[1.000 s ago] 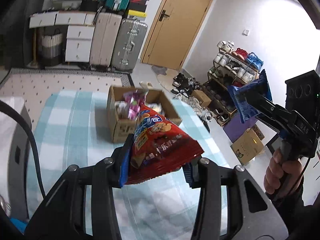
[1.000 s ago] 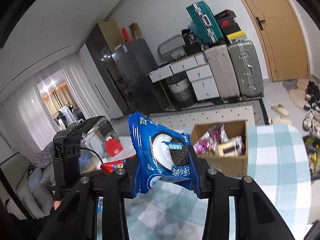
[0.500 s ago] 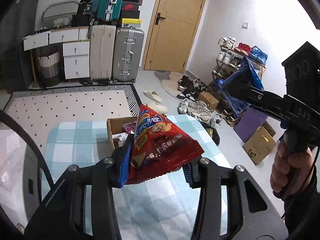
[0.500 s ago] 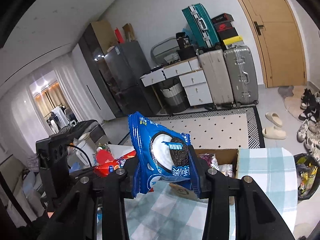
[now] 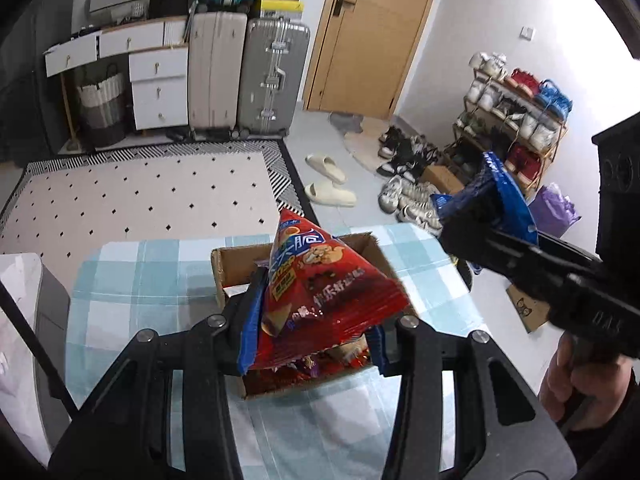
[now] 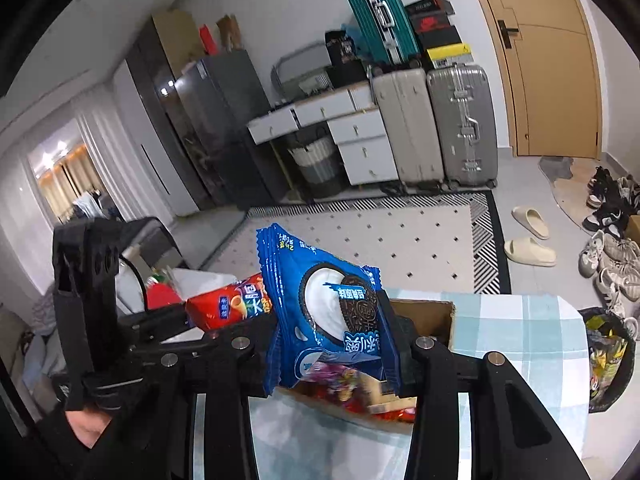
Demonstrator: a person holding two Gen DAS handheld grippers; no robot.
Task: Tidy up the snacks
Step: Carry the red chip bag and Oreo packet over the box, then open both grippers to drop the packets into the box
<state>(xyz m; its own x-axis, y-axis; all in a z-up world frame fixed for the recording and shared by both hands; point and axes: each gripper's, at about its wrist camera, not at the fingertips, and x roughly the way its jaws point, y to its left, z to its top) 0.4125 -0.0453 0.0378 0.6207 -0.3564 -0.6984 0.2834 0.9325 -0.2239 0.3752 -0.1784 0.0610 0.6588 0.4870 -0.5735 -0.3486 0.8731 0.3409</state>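
Observation:
My left gripper [image 5: 310, 330] is shut on a red chip bag [image 5: 320, 292] and holds it over an open cardboard box [image 5: 236, 256] of snacks on the blue checked table [image 5: 132, 280]. My right gripper [image 6: 334, 344] is shut on a blue cookie packet [image 6: 332, 312], also above the box [image 6: 424, 312]. In the left wrist view the right gripper with its blue packet [image 5: 500, 200] hangs to the right of the box. In the right wrist view the left gripper with the red bag [image 6: 228, 308] is at the left.
Suitcases [image 5: 244, 76] and white drawers [image 5: 160, 88] stand against the far wall by a wooden door [image 5: 372, 32]. A patterned rug [image 5: 140, 200], slippers [image 5: 328, 184] and a shoe rack [image 5: 516, 116] lie beyond the table. A bin [image 6: 608, 356] stands right of the table.
Both grippers have moved forward over the table with their packets, so the box now lies right under them. Both stay shut on their packets.

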